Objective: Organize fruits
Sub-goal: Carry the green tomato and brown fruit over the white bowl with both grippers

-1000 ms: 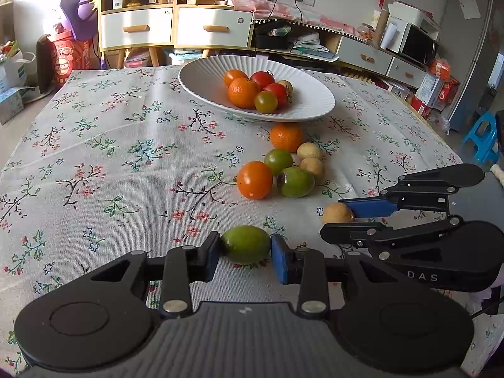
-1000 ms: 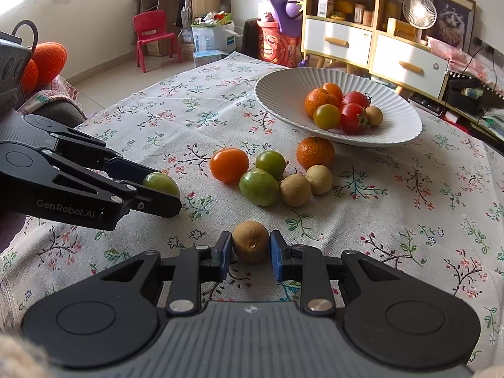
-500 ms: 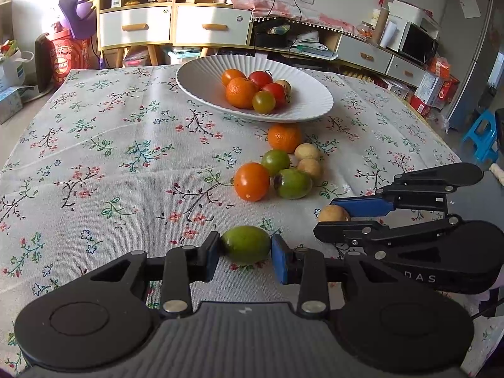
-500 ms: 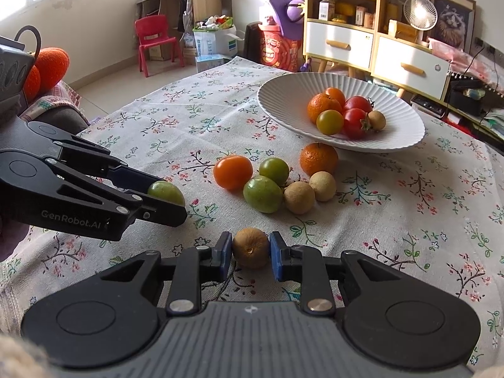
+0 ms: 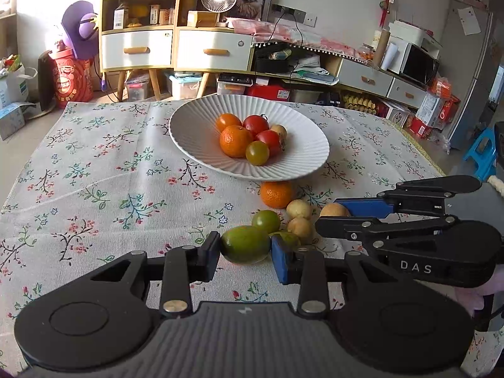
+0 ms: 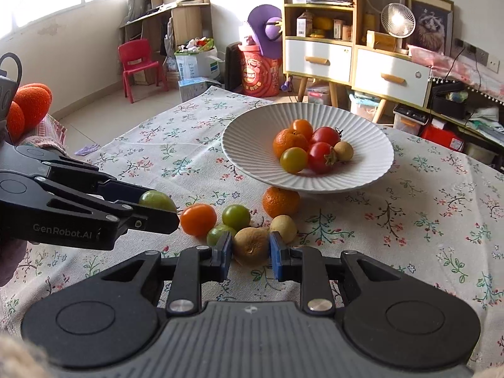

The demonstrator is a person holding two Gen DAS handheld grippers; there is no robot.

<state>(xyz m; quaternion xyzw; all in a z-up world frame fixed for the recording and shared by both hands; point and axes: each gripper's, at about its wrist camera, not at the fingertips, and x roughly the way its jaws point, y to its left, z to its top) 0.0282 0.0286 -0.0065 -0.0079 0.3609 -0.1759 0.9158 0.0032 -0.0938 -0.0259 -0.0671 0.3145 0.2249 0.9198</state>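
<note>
partly done: six fruits sit in the white plate (image 5: 201, 154) at upper centre, five loose fruits (image 6: 234, 215) wait on the counter (image 5: 94, 170) below it. the left tool (image 5: 245, 252) is clenched on a green fruit (image 5: 244, 244), the right tool (image 6: 251, 253) on a brown fruit (image 6: 252, 245), low centre in each wrist view.

Surface: we see a table under a white floral tablecloth (image 6: 441, 220).
On it: our ribbed white bowl (image 6: 252, 148), plus loose fruit (image 6: 280, 201) just beside it.
</note>
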